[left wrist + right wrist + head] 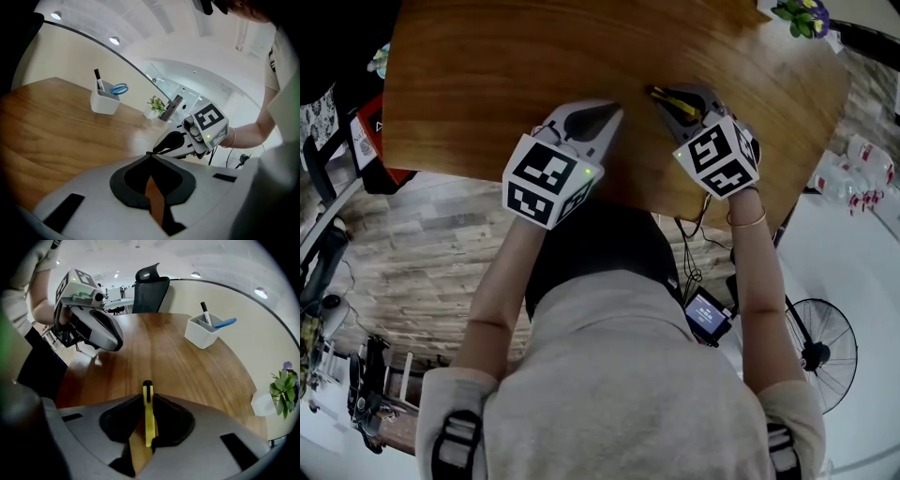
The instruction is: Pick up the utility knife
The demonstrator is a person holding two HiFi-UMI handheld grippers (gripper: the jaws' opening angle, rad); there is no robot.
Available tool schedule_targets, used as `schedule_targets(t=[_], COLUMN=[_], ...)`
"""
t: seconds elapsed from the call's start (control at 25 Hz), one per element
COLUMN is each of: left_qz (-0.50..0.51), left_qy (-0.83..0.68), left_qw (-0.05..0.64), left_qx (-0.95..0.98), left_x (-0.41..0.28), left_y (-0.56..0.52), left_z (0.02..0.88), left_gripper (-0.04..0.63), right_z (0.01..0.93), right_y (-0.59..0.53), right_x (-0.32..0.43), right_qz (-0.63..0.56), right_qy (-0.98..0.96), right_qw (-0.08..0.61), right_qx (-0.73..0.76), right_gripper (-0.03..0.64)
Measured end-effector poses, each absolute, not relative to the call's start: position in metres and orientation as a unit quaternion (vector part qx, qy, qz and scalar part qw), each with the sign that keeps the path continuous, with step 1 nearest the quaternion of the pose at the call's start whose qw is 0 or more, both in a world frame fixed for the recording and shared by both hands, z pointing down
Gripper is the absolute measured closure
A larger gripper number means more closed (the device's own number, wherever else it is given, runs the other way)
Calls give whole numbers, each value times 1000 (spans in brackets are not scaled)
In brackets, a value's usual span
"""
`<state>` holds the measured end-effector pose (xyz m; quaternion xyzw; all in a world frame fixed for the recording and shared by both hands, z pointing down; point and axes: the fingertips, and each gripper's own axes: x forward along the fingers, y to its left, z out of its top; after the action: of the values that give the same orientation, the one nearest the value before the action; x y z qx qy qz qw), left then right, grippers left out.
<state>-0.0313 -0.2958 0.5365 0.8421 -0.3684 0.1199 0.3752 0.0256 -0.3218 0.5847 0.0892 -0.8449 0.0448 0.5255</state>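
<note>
Under both hands spreads a wooden tabletop (487, 84), its curved near edge facing the person (619, 394), who leans over it in a light top with both arms stretched forward. Beyond that edge, on the floor to the person's right, stands a fan (820, 347), and a dark office chair (150, 289) stands at the far side in the right gripper view.

The left tongs (150, 153) hang over the wood near the near edge, their tips pressed together with nothing between them. Just beside them, the right tongs (147, 392) point steeply down at the tabletop and are clamped on the utility knife (148, 418). Its yellow body runs lengthwise between the two jaws, and its dark end pokes out past the tips. In the head view the knife (673, 99) shows as a yellow streak just ahead of the right marker cube, close to the near edge. Whether it touches the wood or sits just off it cannot be told.

Well apart from both hands, a white holder (201, 336) sits on the tabletop with a black marker (204, 310) and blue-handled scissors (116, 88) standing in it. A small potted plant (283, 380) stands near the tabletop's edge.
</note>
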Motion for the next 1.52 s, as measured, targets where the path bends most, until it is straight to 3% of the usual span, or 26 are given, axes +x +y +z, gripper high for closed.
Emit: schedule_targets(t=[0.84,1.52], left_qz=[124,131], left_qy=[-363,-393], left_qw=[368,318], left_qx=[847,853], left_x=[-19,-10], left_y=[-279,-303], left_z=[529,490], left_gripper=[583,583], right_z=[582,503], right_y=[-319,-316], right_x=[26,23], right_qz=[-12,50], right_qy=[-819,-886], right_qw=[563,416], right_qx=[113,200], right_gripper=[540,540])
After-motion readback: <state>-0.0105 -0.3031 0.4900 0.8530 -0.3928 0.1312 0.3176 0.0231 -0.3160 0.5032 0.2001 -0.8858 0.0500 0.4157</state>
